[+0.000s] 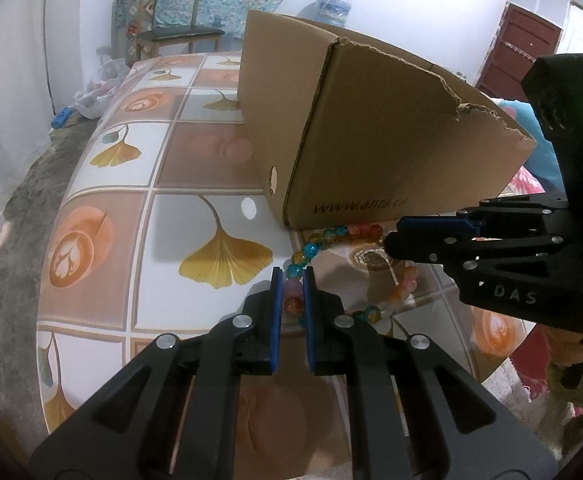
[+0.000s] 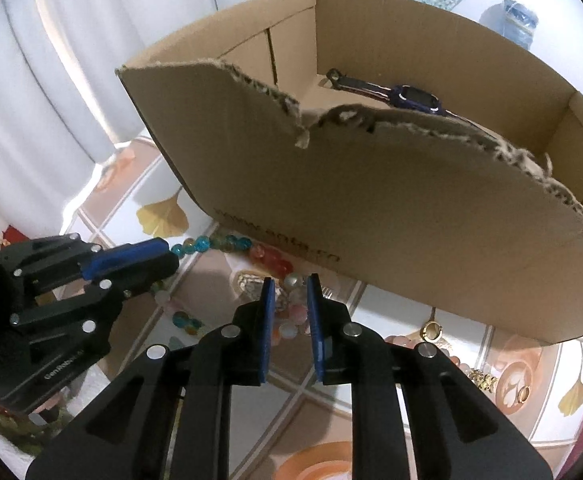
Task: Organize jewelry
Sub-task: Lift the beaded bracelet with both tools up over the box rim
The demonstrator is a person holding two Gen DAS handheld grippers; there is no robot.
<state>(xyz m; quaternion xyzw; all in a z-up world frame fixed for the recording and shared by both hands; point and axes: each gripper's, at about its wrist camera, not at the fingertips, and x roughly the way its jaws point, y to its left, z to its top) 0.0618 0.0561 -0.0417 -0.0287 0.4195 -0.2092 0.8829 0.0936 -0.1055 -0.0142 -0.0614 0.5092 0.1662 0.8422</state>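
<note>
The left claw (image 1: 292, 276) points down with jaws nearly closed, while the right claw (image 2: 290, 286) stands slightly parted.

Bright diffuse room light, soft shadows, heavy fisheye bending (dark vignette corners), glare on white walls.

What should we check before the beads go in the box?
1. Left gripper pinching the bead string: ok.
2. Right gripper gripping beads: not ok; beads sit between its pads, but the pads don't press them.
3. Cardboard box open on top: ok.
4. Room inside the box: ok; only a watch shows, with bare floor beside it.
5. Bead string free of other beads: cannot tell.
6. Gold ring out of the way: ok, it lies off to the side.
</note>
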